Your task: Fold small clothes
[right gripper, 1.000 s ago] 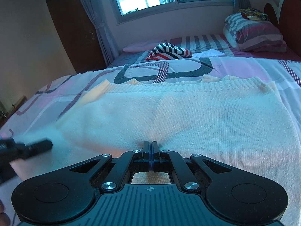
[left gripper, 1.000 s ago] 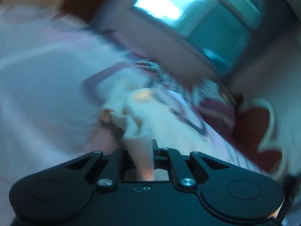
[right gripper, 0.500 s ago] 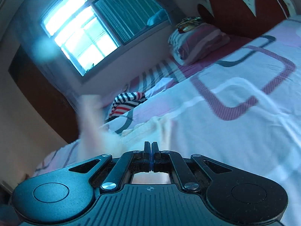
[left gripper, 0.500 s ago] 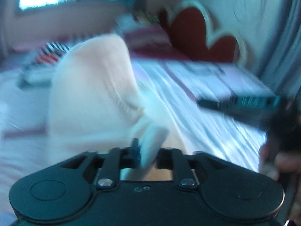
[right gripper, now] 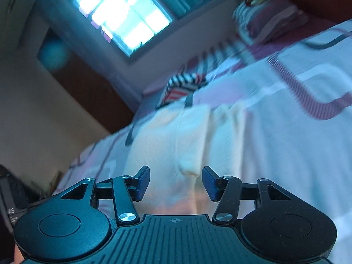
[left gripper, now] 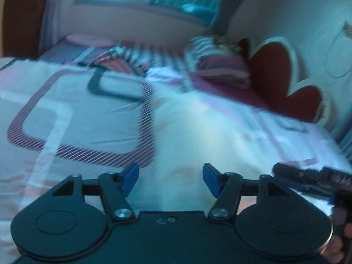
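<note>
A cream knitted garment (right gripper: 187,140) lies folded on the patterned bedspread (left gripper: 66,114); in the left wrist view it is a blurred pale mass (left gripper: 202,136) straight ahead. My left gripper (left gripper: 170,178) is open and empty just in front of it. My right gripper (right gripper: 176,181) is open and empty, with a small bump of the knit between its fingers. The right gripper also shows at the right edge of the left wrist view (left gripper: 312,176).
A striped red, white and black garment (right gripper: 182,85) lies farther up the bed (left gripper: 123,62). Striped pillows (left gripper: 217,66) rest against a red and white headboard (left gripper: 283,77). A window (right gripper: 123,15) and a dark wardrobe (right gripper: 92,92) stand behind the bed.
Both grippers were shut on the cream garment and swung it over; now both are open and the garment lies on the bed. Both views have tilted.
</note>
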`<state>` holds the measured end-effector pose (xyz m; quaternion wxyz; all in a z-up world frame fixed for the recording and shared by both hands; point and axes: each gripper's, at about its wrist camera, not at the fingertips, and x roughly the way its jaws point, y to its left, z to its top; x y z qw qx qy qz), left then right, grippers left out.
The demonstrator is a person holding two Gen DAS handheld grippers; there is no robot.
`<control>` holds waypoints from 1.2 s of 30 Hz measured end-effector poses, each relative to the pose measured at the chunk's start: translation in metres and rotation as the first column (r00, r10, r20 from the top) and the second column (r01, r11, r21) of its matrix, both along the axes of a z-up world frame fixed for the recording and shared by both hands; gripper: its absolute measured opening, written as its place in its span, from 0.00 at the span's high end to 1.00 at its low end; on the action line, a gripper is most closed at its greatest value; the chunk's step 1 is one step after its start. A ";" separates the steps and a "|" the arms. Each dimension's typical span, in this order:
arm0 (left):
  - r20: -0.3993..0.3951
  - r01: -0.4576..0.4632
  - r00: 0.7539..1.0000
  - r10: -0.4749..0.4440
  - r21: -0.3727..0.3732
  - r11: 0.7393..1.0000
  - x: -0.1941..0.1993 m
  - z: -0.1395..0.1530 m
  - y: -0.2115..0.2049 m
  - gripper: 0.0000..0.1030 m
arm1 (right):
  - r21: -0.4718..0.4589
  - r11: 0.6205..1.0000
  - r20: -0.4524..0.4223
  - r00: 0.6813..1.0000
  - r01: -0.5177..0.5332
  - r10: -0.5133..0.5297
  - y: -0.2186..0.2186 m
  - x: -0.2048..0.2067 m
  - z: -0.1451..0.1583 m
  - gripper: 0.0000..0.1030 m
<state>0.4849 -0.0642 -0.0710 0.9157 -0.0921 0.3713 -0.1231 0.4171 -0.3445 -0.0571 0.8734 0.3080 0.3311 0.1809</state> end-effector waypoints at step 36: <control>-0.077 0.168 0.983 -0.166 0.017 0.986 0.021 -0.007 -0.024 0.42 | -0.304 0.944 -0.061 0.992 -0.126 0.113 0.038 0.027 0.000 0.87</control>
